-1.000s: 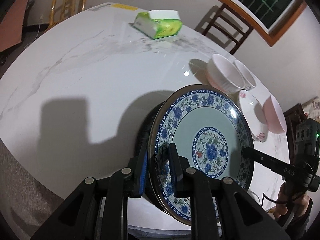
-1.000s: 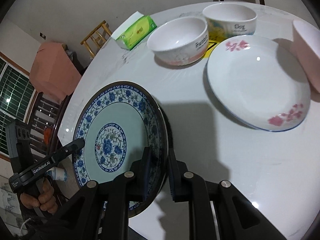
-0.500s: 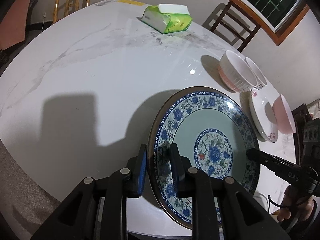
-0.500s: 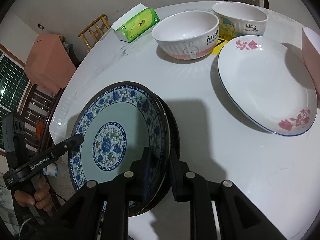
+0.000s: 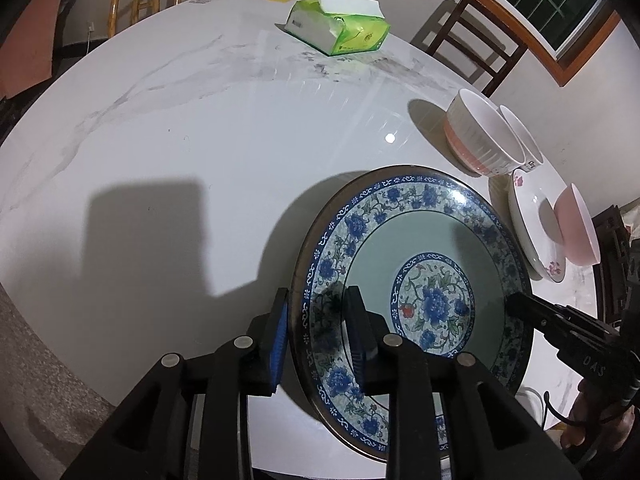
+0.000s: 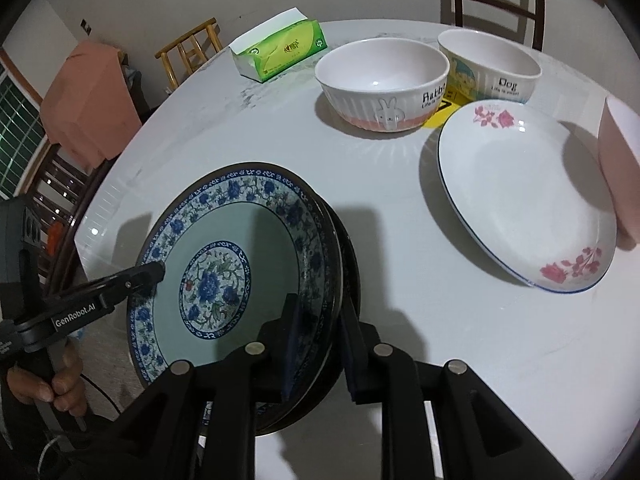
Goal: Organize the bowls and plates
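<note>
- Blue-and-white plate (image 5: pixel 420 280) is shown clamped at opposite rim points by the left gripper (image 5: pixel 316 340) and the right gripper (image 6: pixel 320 340), each with one finger above the rim and one below, closed on it.
- Placement near the table's (image 5: pixel 200 140) near edge is seen, where the plate is set on top of a second, dark-rimmed plate (image 6: pixel 350 264) whose edge is visible just beneath it in the right wrist view; whether the upper plate is fully seated cannot be told.
- Progress is judged as early: one stack of two plates appears formed or nearly formed, while neither gripper has been released.
- Work left is plain at the table's right edge, where the flowered white plate (image 6: pixel 520 200), the rabbit bowl (image 6: pixel 384 84), the dog bowl (image 6: pixel 490 66) and the pink bowl (image 6: pixel 618 168) are seen unstacked; the two printed bowls are set just beside each other, and the pink bowl is propped on the white plate's rim.
- Orientation of the held plate is face up and close to level, with a slight tilt not ruled out; being round, it has no long axis, and the line between the two grip points is run roughly along the near edge.
- Tissue pack (image 5: pixel 340 28) is left at the far edge, well apart from the dishes.
</note>
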